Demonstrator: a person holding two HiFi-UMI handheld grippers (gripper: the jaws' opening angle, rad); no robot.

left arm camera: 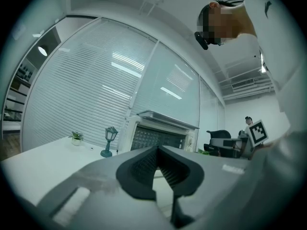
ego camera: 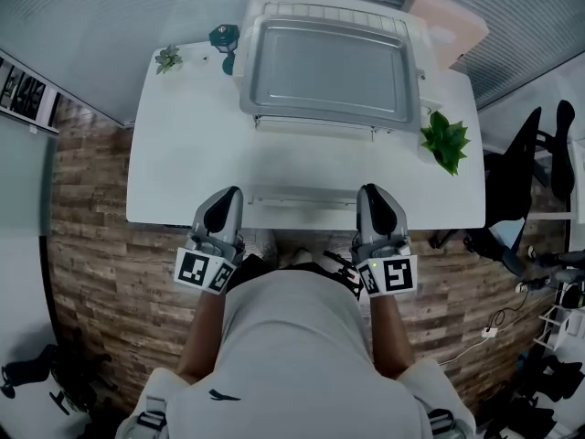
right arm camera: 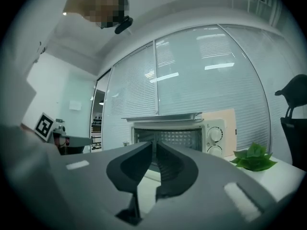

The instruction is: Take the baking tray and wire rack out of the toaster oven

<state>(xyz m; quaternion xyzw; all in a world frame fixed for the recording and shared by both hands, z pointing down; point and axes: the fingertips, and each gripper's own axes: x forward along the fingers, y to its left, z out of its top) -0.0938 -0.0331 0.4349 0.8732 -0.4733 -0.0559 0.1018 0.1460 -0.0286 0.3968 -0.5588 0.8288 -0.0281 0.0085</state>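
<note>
The silver baking tray (ego camera: 324,67) lies flat on top of the white toaster oven (ego camera: 422,90) at the back of the white table (ego camera: 183,172). Thin wire bars (ego camera: 329,11) show along the tray's far edge. The oven's cavity (right arm camera: 177,138) faces me, and its glass door (ego camera: 306,195) appears folded down. My left gripper (ego camera: 228,195) and right gripper (ego camera: 373,190) sit side by side at the table's near edge, well short of the oven. In the left gripper view the left gripper (left arm camera: 157,150) has its jaws together, empty. The right gripper (right arm camera: 154,145) shows a hairline slit and holds nothing.
A teal lantern (ego camera: 224,39) and a small potted plant (ego camera: 167,59) stand left of the oven. A leafy green plant (ego camera: 445,140) sits at its right. A beige board (ego camera: 452,26) leans behind. A black office chair (ego camera: 539,163) stands off the table's right end.
</note>
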